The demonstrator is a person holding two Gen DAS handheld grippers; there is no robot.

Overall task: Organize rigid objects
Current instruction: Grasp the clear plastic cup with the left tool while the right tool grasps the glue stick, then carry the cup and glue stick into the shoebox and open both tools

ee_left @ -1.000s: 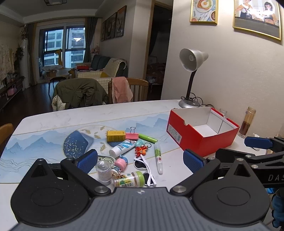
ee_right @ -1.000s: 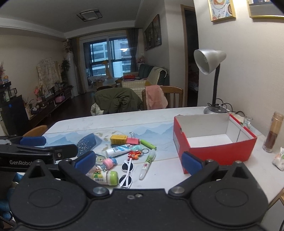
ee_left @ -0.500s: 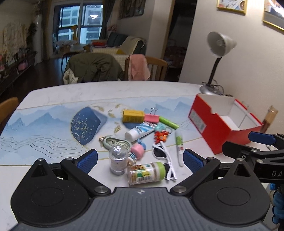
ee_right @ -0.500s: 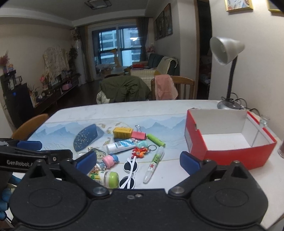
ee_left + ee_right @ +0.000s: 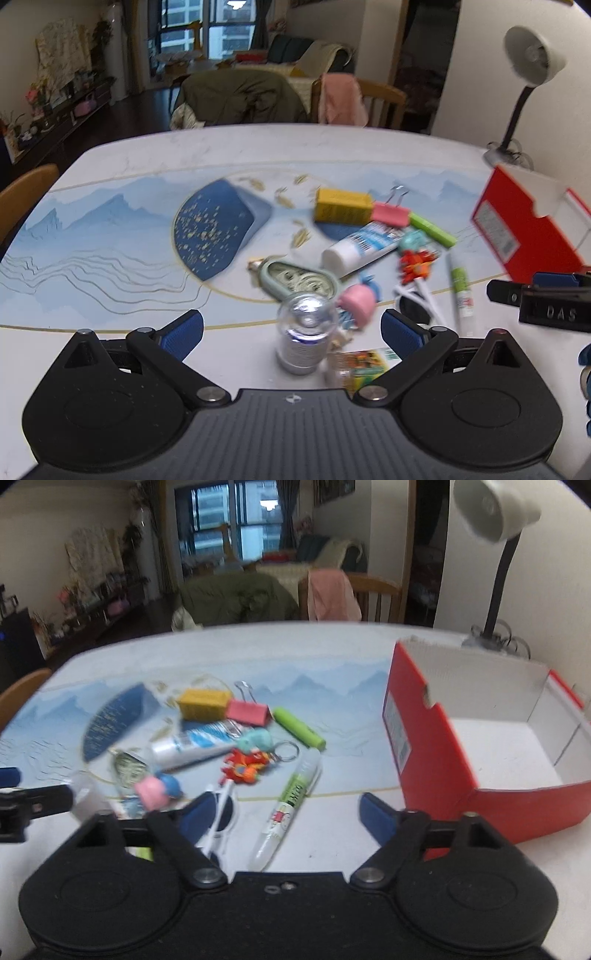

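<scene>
Toward the table's near edge, the glue pen (image 5: 291, 801) lies lengthwise between the fingers of the right gripper (image 5: 286, 812), whose empty jaws are closing, the red box (image 5: 436, 760) just beside.

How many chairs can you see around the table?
3. One draped with a green coat at the far side, one with a pink cloth beside it, and one wooden chair at the left edge. Others may be out of view.

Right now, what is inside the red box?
The red box looks empty: its white floor and inner walls show bare in the right wrist view. The strip of floor just behind the near red wall is hidden, so something small and flat there cannot be ruled out.
</scene>
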